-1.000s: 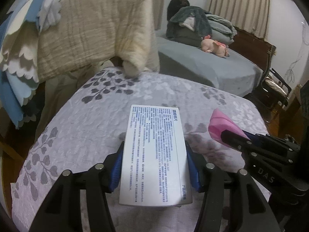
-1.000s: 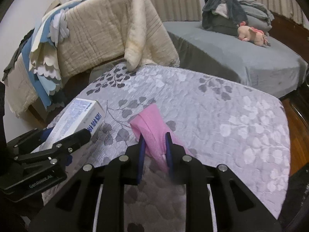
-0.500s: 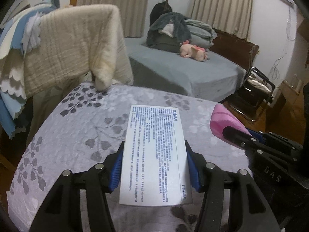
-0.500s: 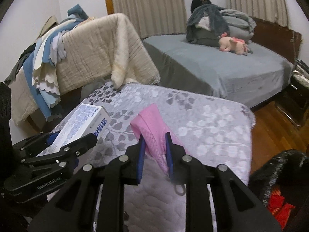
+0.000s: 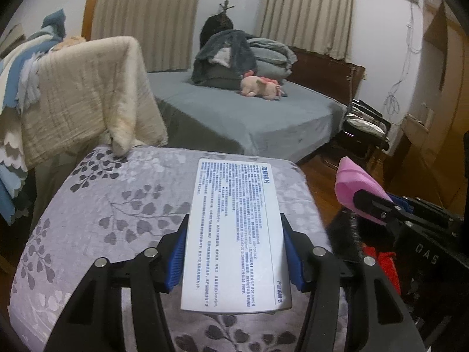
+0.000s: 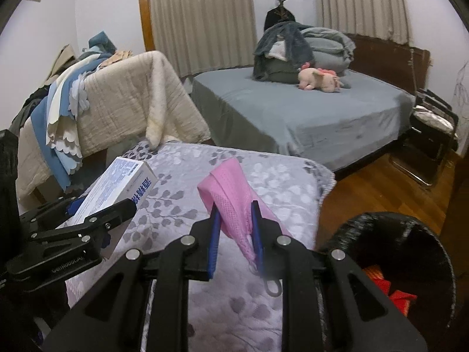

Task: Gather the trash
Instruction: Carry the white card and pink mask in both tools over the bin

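My left gripper (image 5: pixel 234 234) is shut on a white box with blue print (image 5: pixel 234 228), held above a grey floral mattress (image 5: pixel 117 205). The box also shows in the right wrist view (image 6: pixel 117 184), at the left. My right gripper (image 6: pixel 234 214) is shut on a pink mesh cloth (image 6: pixel 231 187), which also shows in the left wrist view (image 5: pixel 357 187). A black trash bin (image 6: pixel 410 234) with red scraps inside (image 6: pixel 390 290) stands low at the right, beside the mattress corner.
A grey bed (image 6: pixel 307 117) with a pink plush toy (image 6: pixel 319 79) and piled bedding lies beyond. A beige blanket (image 6: pixel 126 99) hangs over furniture at the left. A metal chair (image 6: pixel 431 135) stands on the wooden floor (image 6: pixel 381 187) at the right.
Both grippers have pulled back and risen with their loads. The mattress has receded and its right corner, the floor and the black bin have come into view.
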The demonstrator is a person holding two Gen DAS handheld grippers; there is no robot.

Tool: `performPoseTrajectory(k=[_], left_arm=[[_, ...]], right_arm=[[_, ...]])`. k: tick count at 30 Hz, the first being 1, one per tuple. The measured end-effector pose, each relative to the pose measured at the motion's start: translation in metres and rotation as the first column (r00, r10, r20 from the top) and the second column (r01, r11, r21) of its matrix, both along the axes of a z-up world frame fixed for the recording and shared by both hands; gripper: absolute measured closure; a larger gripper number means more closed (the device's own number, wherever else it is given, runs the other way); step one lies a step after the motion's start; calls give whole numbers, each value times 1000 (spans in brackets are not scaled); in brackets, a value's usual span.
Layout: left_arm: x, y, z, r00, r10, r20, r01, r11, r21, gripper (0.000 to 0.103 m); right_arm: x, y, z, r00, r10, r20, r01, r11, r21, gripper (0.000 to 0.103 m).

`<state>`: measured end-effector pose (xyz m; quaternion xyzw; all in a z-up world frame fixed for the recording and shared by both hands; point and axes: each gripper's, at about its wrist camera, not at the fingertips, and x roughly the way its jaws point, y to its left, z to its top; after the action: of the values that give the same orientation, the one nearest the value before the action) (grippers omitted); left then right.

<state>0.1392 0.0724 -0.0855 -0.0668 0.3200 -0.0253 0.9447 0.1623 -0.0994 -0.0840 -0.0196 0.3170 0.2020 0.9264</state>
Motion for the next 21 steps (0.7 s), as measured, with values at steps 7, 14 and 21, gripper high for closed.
performPoseTrajectory(k=[7, 14, 21], left_arm=[[-10, -39, 9, 997, -75, 17, 75, 997, -7, 47], [-15, -85, 12, 985, -168, 23, 168, 986, 7, 47], [-15, -130, 12, 966, -259, 27, 258, 966, 18, 47]], right_arm=[[-23, -45, 6, 998, -61, 13, 61, 998, 0, 84], [-39, -93, 6, 989, -150, 15, 150, 989, 11, 84], [-55, -143, 0, 969, -248, 12, 248, 969, 14, 84]])
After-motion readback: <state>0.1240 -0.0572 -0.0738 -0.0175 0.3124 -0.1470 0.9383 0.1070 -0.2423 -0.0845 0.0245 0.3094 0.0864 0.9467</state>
